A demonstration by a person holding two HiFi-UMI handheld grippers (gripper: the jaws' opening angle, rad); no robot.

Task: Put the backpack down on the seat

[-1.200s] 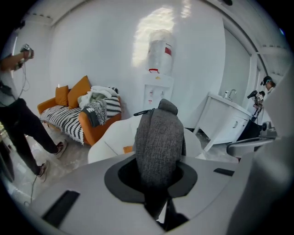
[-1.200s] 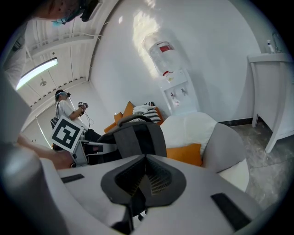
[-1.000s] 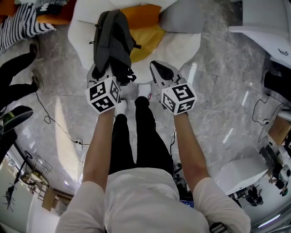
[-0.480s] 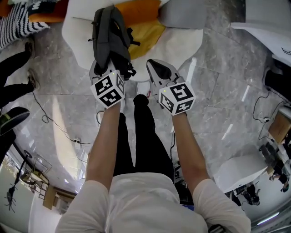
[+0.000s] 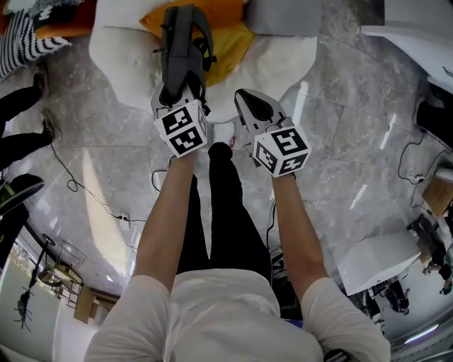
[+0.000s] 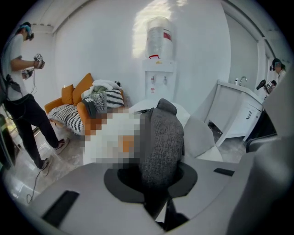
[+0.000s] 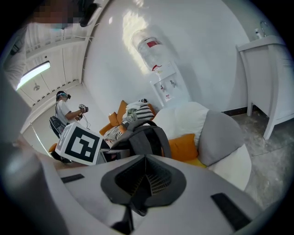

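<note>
A dark grey backpack hangs over the white round seat, in front of its orange cushion and yellow cushion. My left gripper is shut on the backpack's top handle, which fills the jaws in the left gripper view as a grey woven strap. To its right, my right gripper is shut and holds nothing. Seen from the right gripper view, the backpack and the left gripper's marker cube lie to the left of the seat.
A grey cushion lies on the seat's right side. A striped sofa and a person's legs are at the left, with a cable on the marble floor. White furniture stands at right. A water dispenser stands against the wall.
My left gripper has carried the backpack forward and a little right, further over the seat. The right gripper has hardly moved.
</note>
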